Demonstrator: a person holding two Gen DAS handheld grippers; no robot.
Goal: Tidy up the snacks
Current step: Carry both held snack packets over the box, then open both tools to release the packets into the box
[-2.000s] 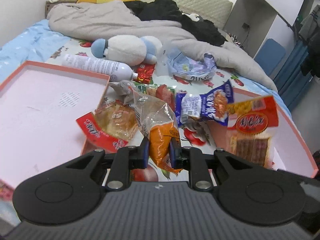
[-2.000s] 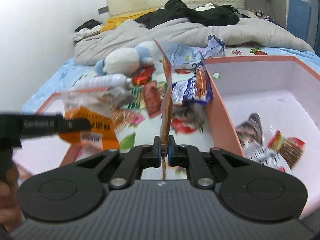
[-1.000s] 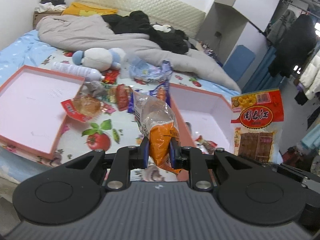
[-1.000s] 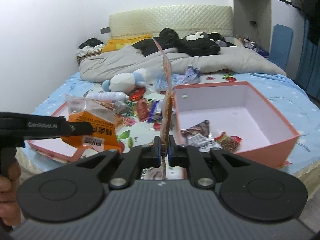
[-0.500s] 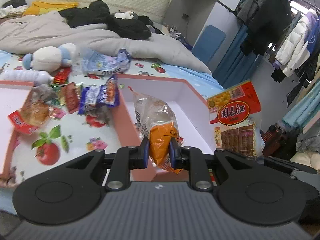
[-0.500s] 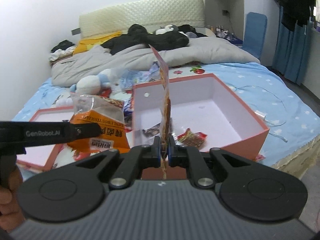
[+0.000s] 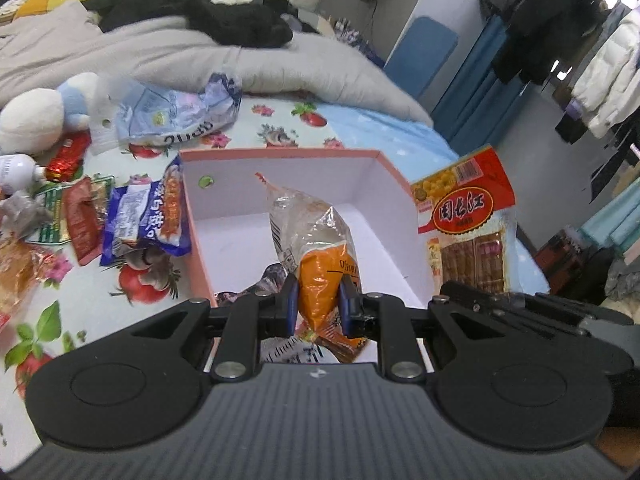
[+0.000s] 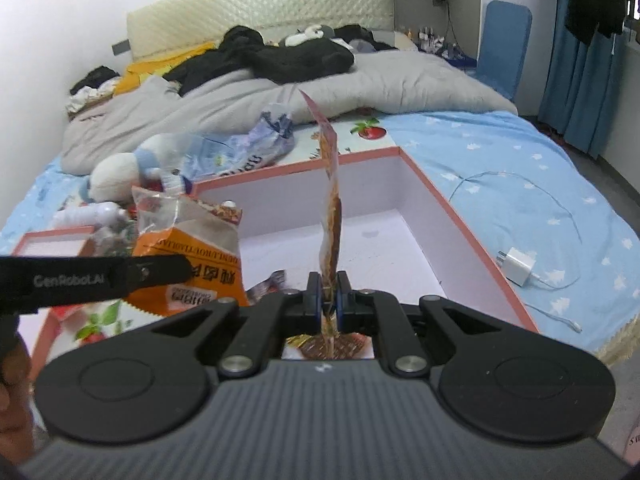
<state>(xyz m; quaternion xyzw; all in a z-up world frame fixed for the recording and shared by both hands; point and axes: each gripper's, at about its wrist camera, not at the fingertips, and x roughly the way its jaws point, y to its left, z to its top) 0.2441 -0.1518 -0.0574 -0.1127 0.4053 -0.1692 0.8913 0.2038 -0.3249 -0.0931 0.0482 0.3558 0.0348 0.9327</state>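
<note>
Both pkts over the pink box point(image 7: 280, 168), ready to drop. Left gripper point(image 7: 318, 304) pinches orange bread bag point(image 7: 320, 256), right gripper point(image 8: 328, 294) clamps red jerky pack point(image 8: 331, 208). Next: lower, open jaws.

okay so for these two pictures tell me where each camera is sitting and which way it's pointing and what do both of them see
Left wrist view: sits on the left gripper, looking forward and down into the pink-rimmed white cardboard box; its black fingers clamp an orange-and-clear snack bag.
Right wrist view: sits on the right gripper, facing across the box toward the bed's padded headboard; its fingers pinch a flat red jerky packet edge-on, and a hand shows at lower left.
Shared: the box, both snacks (jerky packet, snack bag), and the white-and-blue plush toy.
</note>
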